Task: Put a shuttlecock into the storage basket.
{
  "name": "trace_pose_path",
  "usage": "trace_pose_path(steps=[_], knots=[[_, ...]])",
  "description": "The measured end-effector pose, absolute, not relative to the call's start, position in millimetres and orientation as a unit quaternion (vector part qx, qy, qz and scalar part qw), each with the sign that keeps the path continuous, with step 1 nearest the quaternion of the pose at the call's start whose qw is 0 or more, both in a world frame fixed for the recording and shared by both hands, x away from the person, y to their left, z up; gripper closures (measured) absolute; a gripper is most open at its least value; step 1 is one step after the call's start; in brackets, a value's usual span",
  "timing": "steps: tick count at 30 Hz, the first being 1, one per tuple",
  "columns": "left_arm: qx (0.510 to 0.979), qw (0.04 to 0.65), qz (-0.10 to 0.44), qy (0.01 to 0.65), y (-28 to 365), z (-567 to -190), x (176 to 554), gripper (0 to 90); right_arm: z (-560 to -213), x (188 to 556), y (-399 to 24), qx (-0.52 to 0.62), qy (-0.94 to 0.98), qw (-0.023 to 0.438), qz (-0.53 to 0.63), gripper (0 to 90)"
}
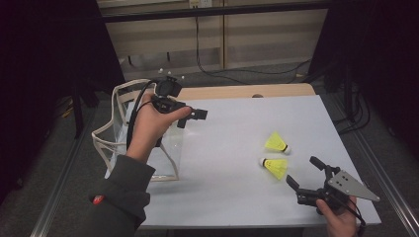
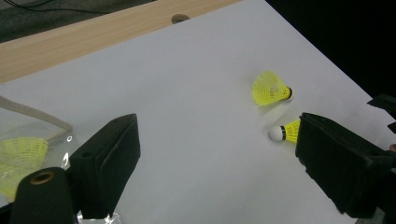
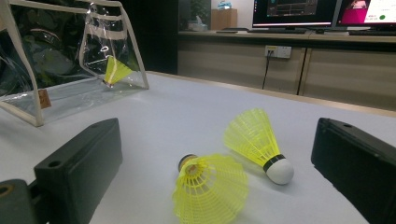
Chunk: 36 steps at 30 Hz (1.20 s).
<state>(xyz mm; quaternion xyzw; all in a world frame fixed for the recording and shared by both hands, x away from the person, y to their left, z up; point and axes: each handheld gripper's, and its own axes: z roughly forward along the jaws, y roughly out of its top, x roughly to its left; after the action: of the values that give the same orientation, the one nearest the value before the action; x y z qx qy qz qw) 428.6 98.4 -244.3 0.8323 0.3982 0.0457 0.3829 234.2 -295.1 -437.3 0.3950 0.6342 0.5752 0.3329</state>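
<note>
Here no writing can be read. Two yellow shuttlecocks (image 3: 210,189) (image 3: 257,140) lie on the counter (image 1: 232,133), just ahead of the empty, wide-apart right claw (image 1: 302,173). The left claw (image 1: 190,118), apart too, hangs beside the clear bag (image 1: 116,128).

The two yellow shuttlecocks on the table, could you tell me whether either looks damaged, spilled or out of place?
Nothing stands out. Both shuttlecocks lie on their sides on the white table, close together, skirts seemingly intact.

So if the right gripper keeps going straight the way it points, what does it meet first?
Most likely the nearer shuttlecock, lying on the table between the right gripper's open jaws, with the second shuttlecock just behind it; exact depth is unclear.
</note>
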Motion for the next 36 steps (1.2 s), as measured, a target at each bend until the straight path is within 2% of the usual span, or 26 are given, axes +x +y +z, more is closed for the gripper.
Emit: trace_pose_path(steps=[36], knots=[[0.849,0.394,0.021,0.351,52.4,-275.3,419.9,10.4,-437.7,234.0,-296.8,0.397,0.635,0.334,0.573,1.8]])
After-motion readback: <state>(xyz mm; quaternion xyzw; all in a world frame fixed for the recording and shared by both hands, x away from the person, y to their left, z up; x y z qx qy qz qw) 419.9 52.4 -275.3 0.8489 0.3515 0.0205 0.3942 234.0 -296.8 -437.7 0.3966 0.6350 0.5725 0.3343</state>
